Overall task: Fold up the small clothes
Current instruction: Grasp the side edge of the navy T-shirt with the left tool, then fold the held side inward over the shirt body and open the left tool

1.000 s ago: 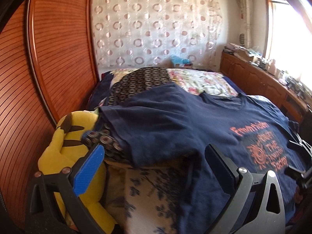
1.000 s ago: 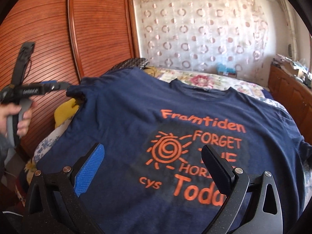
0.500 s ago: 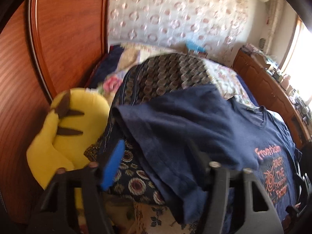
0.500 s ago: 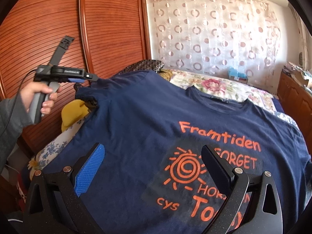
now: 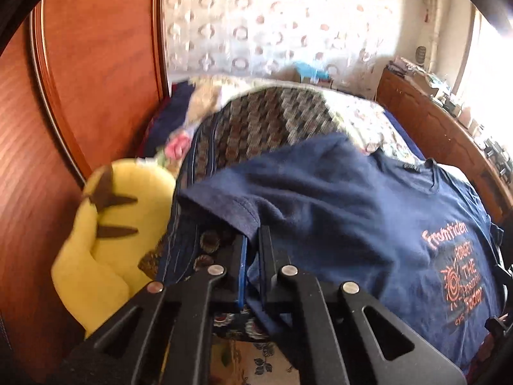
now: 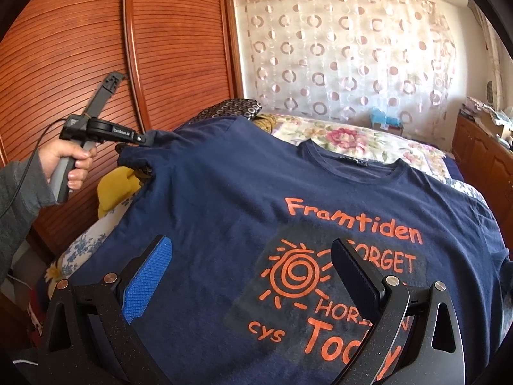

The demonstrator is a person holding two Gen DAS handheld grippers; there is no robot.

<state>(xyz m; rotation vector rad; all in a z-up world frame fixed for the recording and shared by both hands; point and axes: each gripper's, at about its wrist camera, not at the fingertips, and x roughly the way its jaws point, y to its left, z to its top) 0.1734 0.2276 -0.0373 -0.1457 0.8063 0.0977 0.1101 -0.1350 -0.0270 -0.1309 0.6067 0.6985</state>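
Observation:
A navy T-shirt (image 6: 224,199) with orange print lies spread face up on the bed; it also shows in the left wrist view (image 5: 346,211). My left gripper (image 5: 253,240) is shut on the hem of the shirt's left sleeve (image 5: 224,205). In the right wrist view the left gripper (image 6: 141,139) pinches that sleeve at the shirt's far left. My right gripper (image 6: 253,253) is open and empty, hovering above the shirt's lower front by the orange sun print (image 6: 295,272).
A yellow plush toy (image 5: 109,231) lies left of the bed against the wooden wardrobe doors (image 6: 80,64). A dark patterned cushion (image 5: 263,122) lies under the sleeve. A floral bedspread (image 6: 352,141) and a wooden cabinet (image 5: 442,134) are behind and to the right.
My left gripper has moved in to the sleeve and shut on its hem. My right gripper has stayed open above the shirt's front, shifting slightly.

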